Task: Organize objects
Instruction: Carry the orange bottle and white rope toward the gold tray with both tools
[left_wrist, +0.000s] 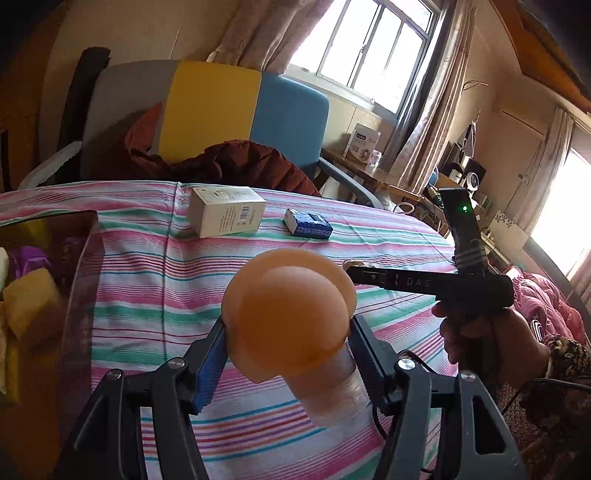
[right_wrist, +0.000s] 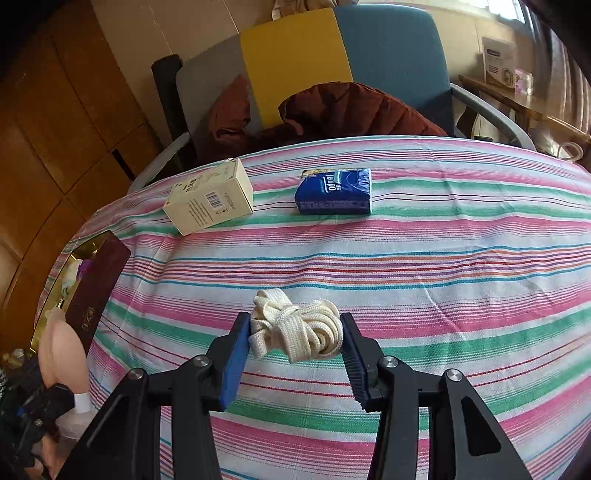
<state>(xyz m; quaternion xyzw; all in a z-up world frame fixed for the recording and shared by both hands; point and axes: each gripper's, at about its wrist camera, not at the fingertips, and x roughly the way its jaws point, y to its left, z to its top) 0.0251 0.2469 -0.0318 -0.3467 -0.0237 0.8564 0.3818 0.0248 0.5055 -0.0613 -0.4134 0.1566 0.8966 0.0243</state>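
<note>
Mid-sort here: my left gripper (left_wrist: 288, 354) is clamped on the orange-capped bottle (left_wrist: 291, 314), lifted over the striped tabletop (right_wrist: 443, 258) near its left edge, right beside the open storage box (left_wrist: 79, 280). My right gripper (right_wrist: 295, 343) squeezes the cream lace bundle (right_wrist: 295, 328) mid-table. Next I'd guess both go into the box; the white carton (right_wrist: 208, 197) and blue tissue pack (right_wrist: 334, 192) wait at the far edge.

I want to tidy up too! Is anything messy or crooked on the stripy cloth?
Mostly tidy. The cream box lies on its side, skewed to the stripes, unlike the blue tissue pack beside it. The cream shoelace is a tangled bundle between the right gripper's fingers. Nothing looks spilled or broken.
</note>
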